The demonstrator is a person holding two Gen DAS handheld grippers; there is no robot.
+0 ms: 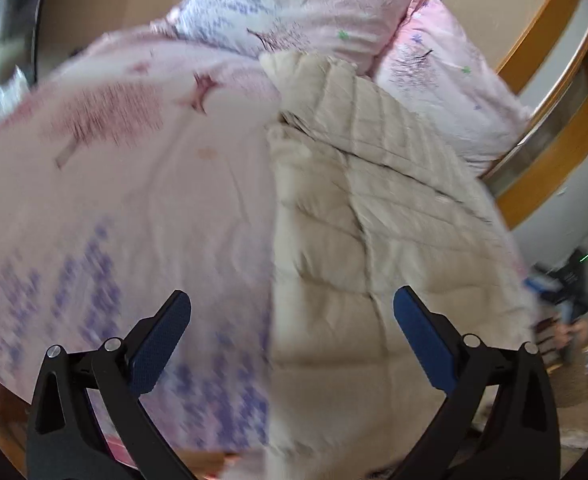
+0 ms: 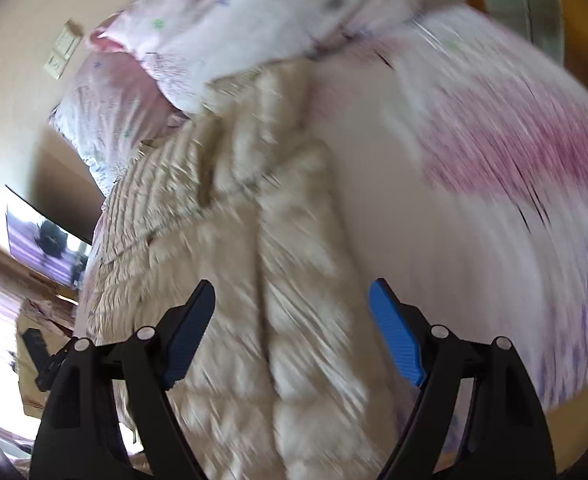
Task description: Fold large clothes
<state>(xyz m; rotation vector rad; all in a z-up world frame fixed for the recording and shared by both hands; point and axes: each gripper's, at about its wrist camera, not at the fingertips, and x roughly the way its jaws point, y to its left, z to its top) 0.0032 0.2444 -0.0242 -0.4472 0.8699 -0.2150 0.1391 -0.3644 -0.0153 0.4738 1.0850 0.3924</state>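
Cream quilted jacket [image 1: 374, 208], pink sheet [image 1: 133, 184] with purple and maroon prints

Pillows [image 1: 294, 4] behind jacket [image 1: 374, 200]

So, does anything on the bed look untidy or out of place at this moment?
Nothing is damaged or spilled. The cream quilted jacket lies on the pink bedsheet, rumpled near its top by the pillows. Left gripper and right gripper are both open, holding nothing.
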